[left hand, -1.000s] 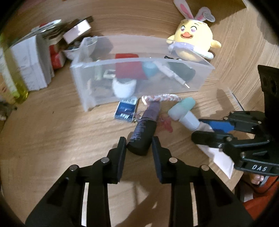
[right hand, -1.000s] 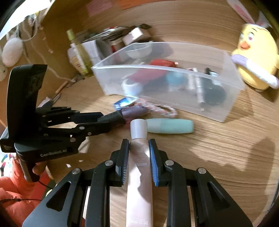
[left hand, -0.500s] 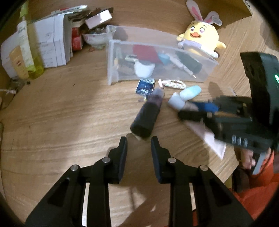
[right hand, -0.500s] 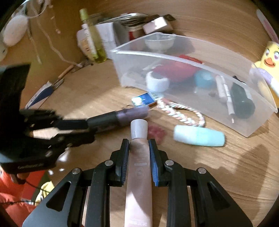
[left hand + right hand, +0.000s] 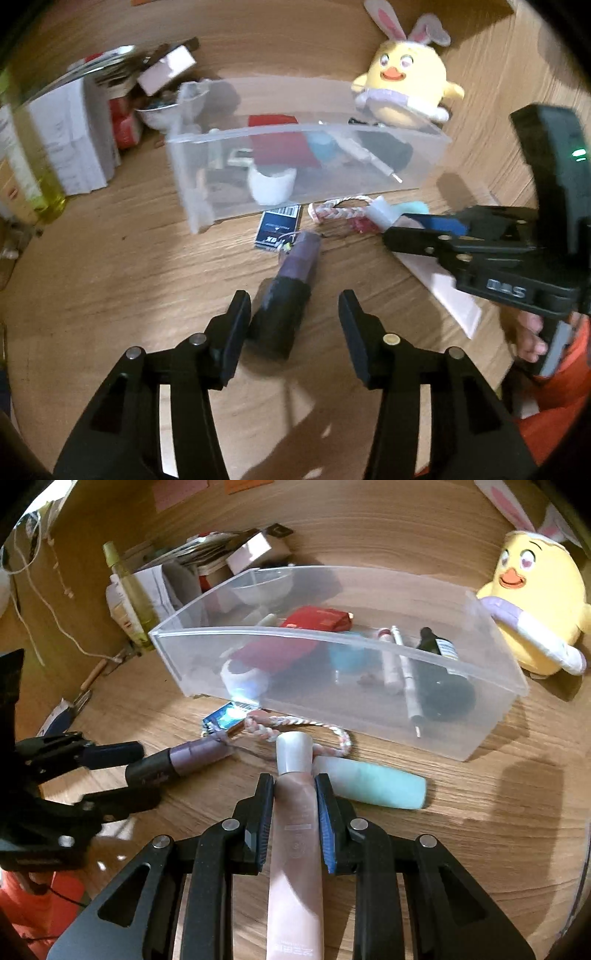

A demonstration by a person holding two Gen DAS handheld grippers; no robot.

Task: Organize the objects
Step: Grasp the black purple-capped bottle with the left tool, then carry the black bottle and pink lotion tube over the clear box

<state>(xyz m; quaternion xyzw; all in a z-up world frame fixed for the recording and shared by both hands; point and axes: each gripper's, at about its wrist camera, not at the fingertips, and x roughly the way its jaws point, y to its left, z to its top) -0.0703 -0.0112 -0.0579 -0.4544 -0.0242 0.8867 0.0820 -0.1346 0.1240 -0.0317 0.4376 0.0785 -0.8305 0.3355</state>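
Note:
A clear plastic bin holds a red box, a white roll, pens and a dark bottle. In front of it lie a purple-and-black tube, a blue card, a braided cord and a mint tube. My left gripper is open, its fingers on either side of the purple tube's black end. My right gripper is shut on a pink tube with a white cap, just above the table.
A yellow plush chick sits behind the bin's right end. White boxes, a yellow-green bottle and clutter stand at the back left. A bowl sits behind the bin.
My left gripper pulled back from the purple tube, then came forward again and opened wide around its black end. My right gripper kept hold of the pink tube and shifted slightly.

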